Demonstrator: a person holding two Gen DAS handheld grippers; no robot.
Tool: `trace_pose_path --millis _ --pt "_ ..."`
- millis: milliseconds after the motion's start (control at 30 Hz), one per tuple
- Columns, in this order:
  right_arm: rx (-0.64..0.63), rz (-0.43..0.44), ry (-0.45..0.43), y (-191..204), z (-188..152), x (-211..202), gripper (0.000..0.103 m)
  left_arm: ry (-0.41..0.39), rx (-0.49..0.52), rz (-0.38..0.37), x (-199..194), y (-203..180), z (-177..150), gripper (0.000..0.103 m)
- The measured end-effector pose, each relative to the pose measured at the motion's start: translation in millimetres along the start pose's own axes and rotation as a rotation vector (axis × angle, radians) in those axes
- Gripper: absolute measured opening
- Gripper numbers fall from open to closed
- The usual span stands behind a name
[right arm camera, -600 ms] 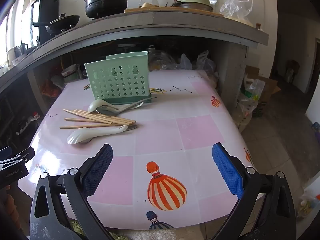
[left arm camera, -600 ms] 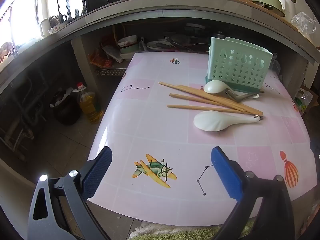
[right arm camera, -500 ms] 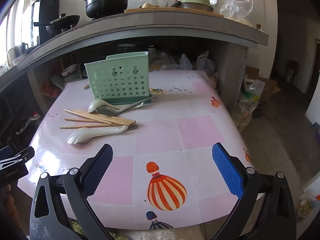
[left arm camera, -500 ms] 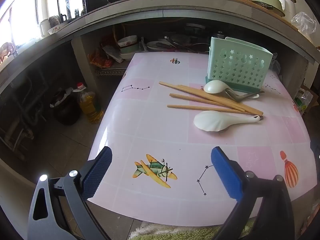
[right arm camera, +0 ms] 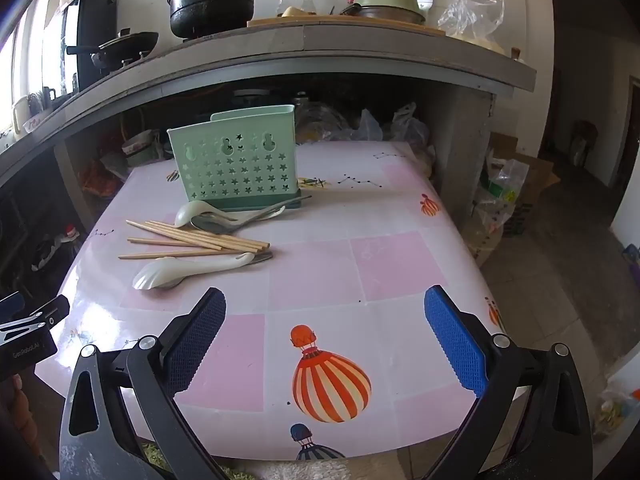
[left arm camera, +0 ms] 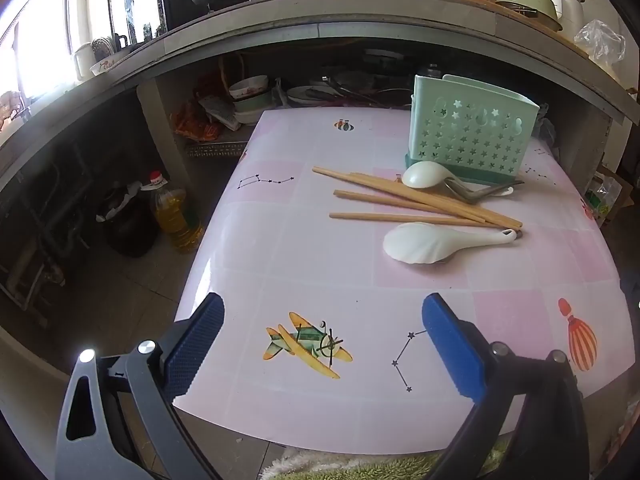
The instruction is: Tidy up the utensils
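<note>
Glossy pink tablecloth (left arm camera: 280,240) under pale wooden chopsticks (left arm camera: 400,200), a smooth white plastic rice paddle (left arm camera: 432,240) and shiny metal spoons (right arm camera: 236,222) — beside a matt, star-perforated green plastic holder (left arm camera: 468,144).

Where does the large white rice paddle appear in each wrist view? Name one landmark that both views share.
Left wrist: the rice paddle lies right of centre, just below the chopsticks.
Right wrist: it lies left of centre, again just below the chopsticks.
Shared landmark: the green holder behind them.

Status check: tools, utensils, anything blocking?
Left tool open, empty. Right tool open, empty. Chopsticks and spoons loose beside holder. No obstruction.
</note>
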State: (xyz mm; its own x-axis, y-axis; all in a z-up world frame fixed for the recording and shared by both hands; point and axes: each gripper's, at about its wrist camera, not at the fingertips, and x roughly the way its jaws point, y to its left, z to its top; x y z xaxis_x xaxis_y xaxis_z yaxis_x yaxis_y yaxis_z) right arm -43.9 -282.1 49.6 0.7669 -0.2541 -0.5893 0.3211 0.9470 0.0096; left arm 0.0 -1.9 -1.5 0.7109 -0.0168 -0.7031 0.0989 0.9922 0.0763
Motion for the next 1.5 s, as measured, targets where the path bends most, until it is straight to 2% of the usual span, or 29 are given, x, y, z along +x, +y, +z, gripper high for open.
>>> trace_pose_path --millis 1500 --pt "0.001 0.002 0.001 0.9 0.7 0.2 0.095 -0.01 -0.007 -0.001 -1.7 3.5 1.4 0.097"
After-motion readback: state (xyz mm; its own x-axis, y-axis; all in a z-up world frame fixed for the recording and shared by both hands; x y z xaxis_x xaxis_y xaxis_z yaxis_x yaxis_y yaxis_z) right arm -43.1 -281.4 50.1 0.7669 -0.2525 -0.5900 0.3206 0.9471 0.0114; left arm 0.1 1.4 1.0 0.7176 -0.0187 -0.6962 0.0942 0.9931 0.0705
